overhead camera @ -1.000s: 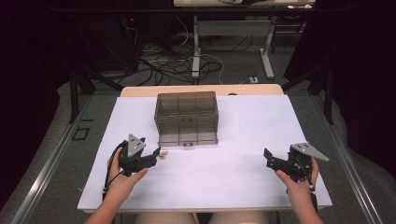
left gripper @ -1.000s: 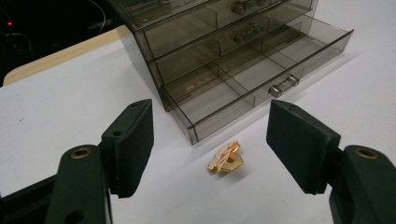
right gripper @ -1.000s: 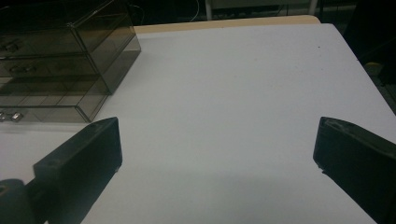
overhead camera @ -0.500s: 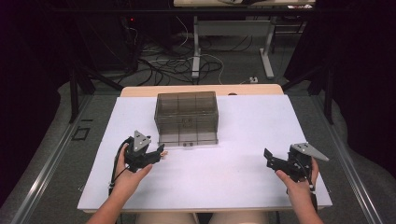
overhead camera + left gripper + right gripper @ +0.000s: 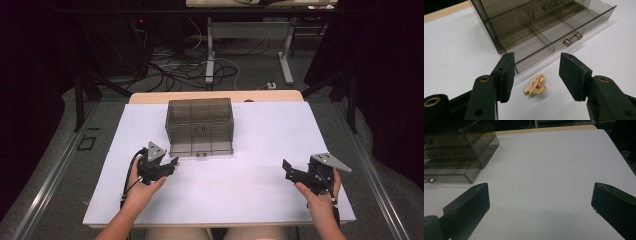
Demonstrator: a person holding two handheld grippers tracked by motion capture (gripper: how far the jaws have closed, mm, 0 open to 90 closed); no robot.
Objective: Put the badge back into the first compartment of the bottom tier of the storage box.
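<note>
- You are holding your left claw [image 5: 536, 75] with its jaws apart, straddling a small gold brooch [image 5: 535, 85] lying just in front of the smoked plastic drawer box [image 5: 200, 125].
- It is looking light, stiff and slippery; pinch across its flat edges.
- Your right claw [image 5: 295, 172] is resting wide apart, well right of the box.
- The white table [image 5: 260, 195] is lying smooth; the room behind the box is looking dark.

High view looks forward and down over the white worktop [image 5: 260, 150]; both gripper views sit low, sharing the smoky transparent plastic drawer box [image 5: 536, 27].
</note>
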